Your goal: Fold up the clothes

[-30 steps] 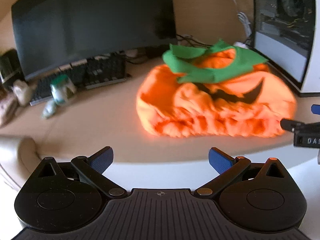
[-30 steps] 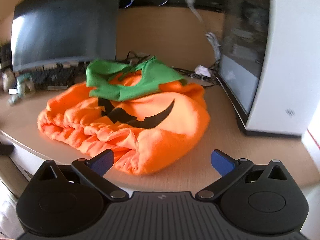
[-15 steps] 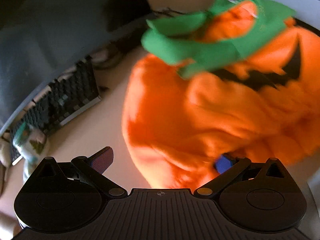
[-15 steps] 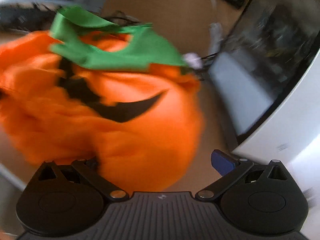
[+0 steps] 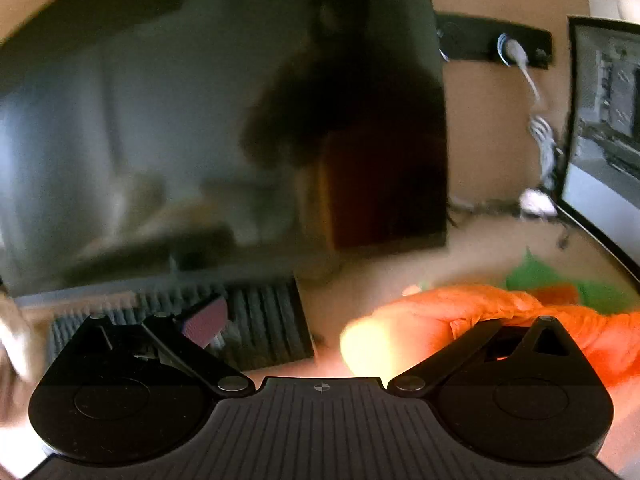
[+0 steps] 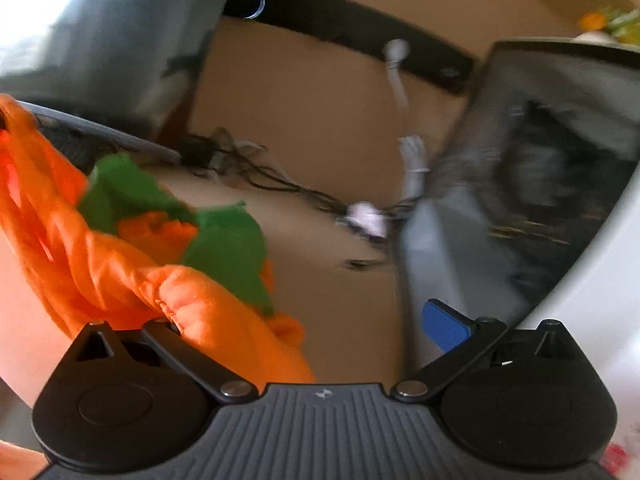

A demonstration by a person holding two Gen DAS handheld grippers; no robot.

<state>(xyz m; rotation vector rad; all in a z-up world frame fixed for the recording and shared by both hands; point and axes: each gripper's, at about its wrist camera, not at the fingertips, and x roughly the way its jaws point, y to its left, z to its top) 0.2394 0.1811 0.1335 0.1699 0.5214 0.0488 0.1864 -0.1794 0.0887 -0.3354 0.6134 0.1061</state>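
Observation:
The orange pumpkin costume (image 5: 480, 308) with its green collar (image 5: 532, 276) lies bunched at the lower right of the left wrist view. It drapes over the right finger of my left gripper (image 5: 348, 320), whose fingers stand wide open; the left pad (image 5: 204, 320) is bare. In the right wrist view the costume (image 6: 120, 264) and its collar (image 6: 224, 248) fill the lower left and cover the left finger of my right gripper (image 6: 306, 322). That gripper is open too, its blue right pad (image 6: 444, 324) free. Both views are motion-blurred.
A dark monitor (image 5: 200, 120) and a keyboard (image 5: 260, 320) stand right ahead of the left gripper. A glass-sided computer case (image 6: 520, 200) rises on the right. Cables (image 6: 260, 176) trail along the back of the wooden desk (image 6: 340, 292).
Both grippers went in at the costume's two sides and then tilted upward. The costume, which lay in a heap on the desk, now hangs over their inner fingers, pulled out of shape.

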